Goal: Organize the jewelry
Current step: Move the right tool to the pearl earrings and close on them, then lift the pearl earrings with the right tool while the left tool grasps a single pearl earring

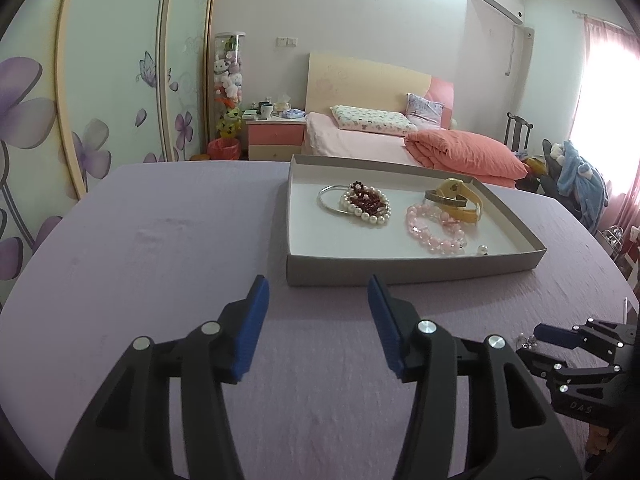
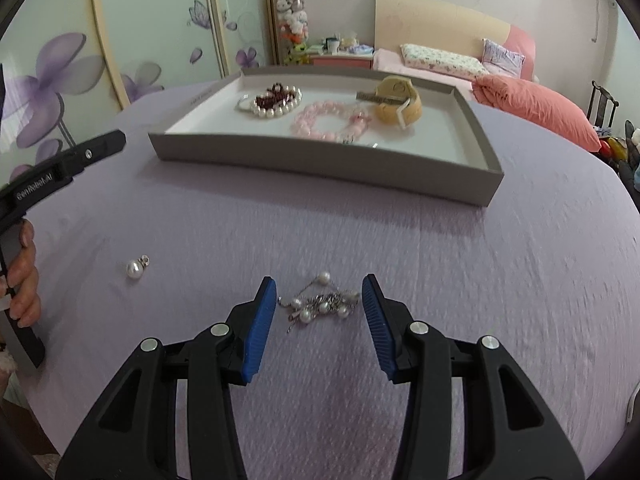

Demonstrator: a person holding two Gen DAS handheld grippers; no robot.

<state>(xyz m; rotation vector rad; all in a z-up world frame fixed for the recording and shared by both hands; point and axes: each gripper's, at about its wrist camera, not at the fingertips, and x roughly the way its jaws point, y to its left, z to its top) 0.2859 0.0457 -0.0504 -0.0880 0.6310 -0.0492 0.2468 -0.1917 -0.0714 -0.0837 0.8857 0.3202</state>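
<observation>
A tangled pearl-and-chain piece (image 2: 320, 304) is seen lying on the lavender-covered tabletop (image 2: 520, 280), directly between the spread blue pads of the right hand-held gripper (image 2: 319, 300), whose jaws are wide apart and closed on nothing. The step in hand is judged to be the pick-up of this loose piece, with its transfer into the grey tray (image 2: 320, 168) still to be done. For the next move, a lowering of the pads onto the cloth and a closing around the bulk of the tangle would be called for, since a thin chain is easily missed or left trailing. One loose pearl earring (image 2: 135, 268) is seen near it to the left, apart from the tangle and also outside the tray. Inside the tray, which stands farther back on the tabletop, one pearl bracelet (image 1: 366, 210) with a dark red beaded piece (image 1: 365, 197) lying on it is counted, along with one thin silver bangle (image 1: 330, 200), one heap of pink beads (image 1: 434, 229) whose strands cannot be separated by eye, one yellow watch (image 1: 460, 200), one dark engraved band (image 1: 446, 199) and one small pearl (image 1: 483, 249) at the near wall. The left hand-held gripper (image 1: 318, 300) is held above bare cloth in front of the tray, fully spread and empty.
</observation>
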